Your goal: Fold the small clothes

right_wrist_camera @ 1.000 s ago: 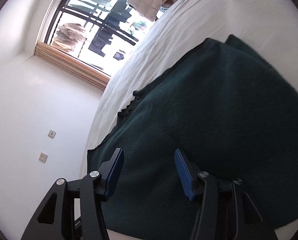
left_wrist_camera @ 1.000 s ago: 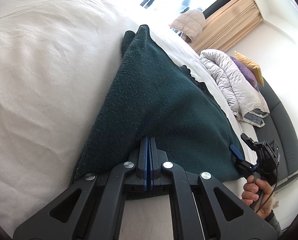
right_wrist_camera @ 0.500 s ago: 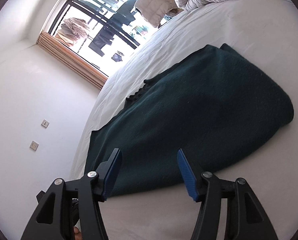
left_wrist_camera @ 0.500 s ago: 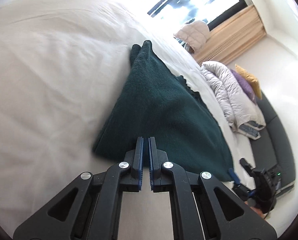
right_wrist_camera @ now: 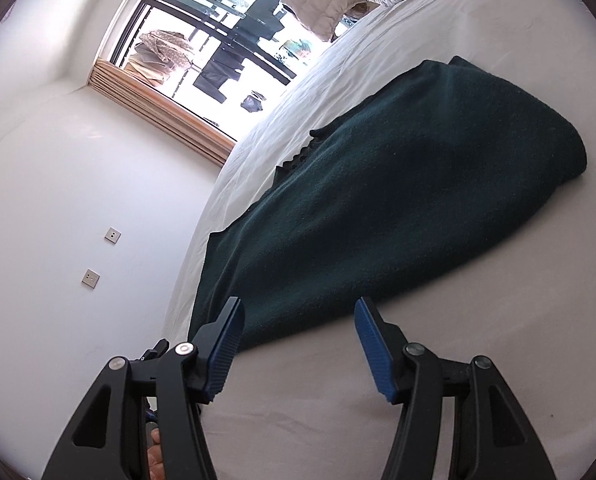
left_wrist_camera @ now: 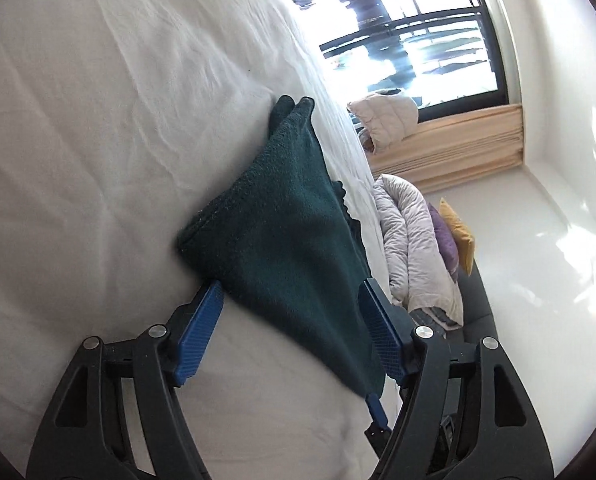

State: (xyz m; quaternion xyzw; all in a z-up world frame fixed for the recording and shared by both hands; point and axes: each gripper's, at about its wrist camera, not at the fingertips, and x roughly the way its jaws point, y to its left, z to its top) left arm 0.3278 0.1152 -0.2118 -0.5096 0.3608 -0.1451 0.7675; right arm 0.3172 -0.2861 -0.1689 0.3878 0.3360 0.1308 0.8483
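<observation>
1. Dark green fleecy knit garment (right_wrist_camera: 398, 200) lies folded over on the white bedsheet (left_wrist_camera: 77, 160), near the bed's edge on the window side; one rounded fold end toward the bed's middle, a flat hem corner toward the wall w/ the sockets.
2. Left gripper (left_wrist_camera: 289, 312): tongs wide apart, holding nothing. One blue pad (left_wrist_camera: 197, 332) sits just beside the garment's near folded corner; the cloth runs between the two pads but isn't pinched.
3. Right gripper (right_wrist_camera: 298, 336): tongs also wide, empty, hovering over bare sheet just short of the garment's long edge.
4. Handling, my guess: soft, thick, light-ish fabric, no stiffness, so it'll sag and drape from any pinch point. Fuzzy surface prob. grips the ribbed pads well; little slip risk. Not fragile.
5. Where to grab: the two corners of one short end, one per gripper, pinching both layers together so the fold doesn't split open. The thick folded corner by the left pads looks easiest; the thin hem corner nearest the right gripper may need a low scoop against the sheet w/o catching the sheet too.
6. Grey puffy duvet (left_wrist_camera: 410, 248) bunched at far end, well apart.
</observation>
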